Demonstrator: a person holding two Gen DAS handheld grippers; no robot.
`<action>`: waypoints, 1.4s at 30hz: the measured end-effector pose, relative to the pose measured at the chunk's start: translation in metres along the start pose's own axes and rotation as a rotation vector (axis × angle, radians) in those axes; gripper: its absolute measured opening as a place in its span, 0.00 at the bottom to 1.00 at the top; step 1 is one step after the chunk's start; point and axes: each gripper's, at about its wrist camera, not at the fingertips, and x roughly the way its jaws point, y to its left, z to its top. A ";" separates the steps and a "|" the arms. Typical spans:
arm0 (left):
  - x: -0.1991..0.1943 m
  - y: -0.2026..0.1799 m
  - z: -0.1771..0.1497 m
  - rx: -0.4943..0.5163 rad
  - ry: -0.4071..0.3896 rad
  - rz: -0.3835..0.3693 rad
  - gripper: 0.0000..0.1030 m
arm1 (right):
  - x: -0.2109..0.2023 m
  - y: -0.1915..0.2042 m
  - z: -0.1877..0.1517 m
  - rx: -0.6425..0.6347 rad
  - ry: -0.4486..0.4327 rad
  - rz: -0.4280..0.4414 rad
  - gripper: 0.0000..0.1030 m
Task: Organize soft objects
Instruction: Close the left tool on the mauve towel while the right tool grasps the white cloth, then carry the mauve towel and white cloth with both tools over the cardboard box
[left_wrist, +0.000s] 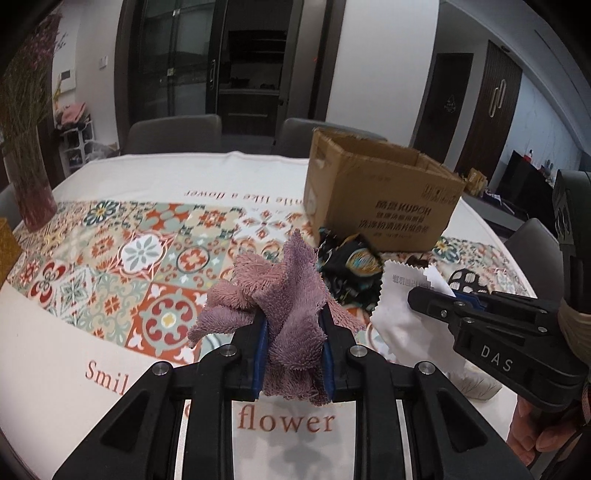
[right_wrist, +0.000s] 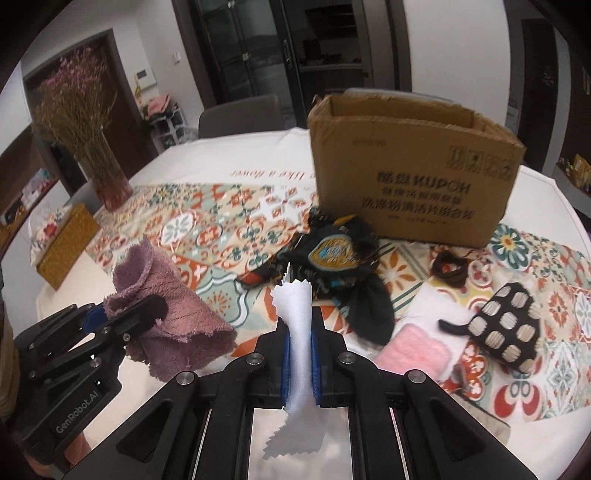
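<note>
My left gripper (left_wrist: 293, 325) is shut on a mauve terry cloth (left_wrist: 280, 295), held above the table; it also shows in the right wrist view (right_wrist: 166, 314) at the left. My right gripper (right_wrist: 300, 332) is shut on a white cloth (right_wrist: 297, 332) with zigzag edges, also seen in the left wrist view (left_wrist: 406, 310). An open cardboard box (right_wrist: 413, 173) stands behind. A black patterned cloth (right_wrist: 340, 258) lies in front of it. A black pouch with pale squares (right_wrist: 509, 328), a pink cloth (right_wrist: 413, 350) and a dark hair tie (right_wrist: 448, 267) lie at the right.
The table has a patterned tablecloth (right_wrist: 221, 229). A vase of dried flowers (right_wrist: 107, 173) and a woven tissue box (right_wrist: 62, 243) stand at the far left. Grey chairs (left_wrist: 173, 133) stand behind the table.
</note>
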 end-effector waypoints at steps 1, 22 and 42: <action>-0.003 -0.003 0.004 0.008 -0.010 -0.005 0.24 | -0.004 -0.002 0.002 0.004 -0.010 -0.001 0.10; -0.033 -0.071 0.084 0.115 -0.206 -0.097 0.24 | -0.082 -0.051 0.059 0.075 -0.229 -0.065 0.10; -0.016 -0.102 0.164 0.204 -0.268 -0.110 0.24 | -0.102 -0.083 0.134 0.049 -0.311 -0.104 0.10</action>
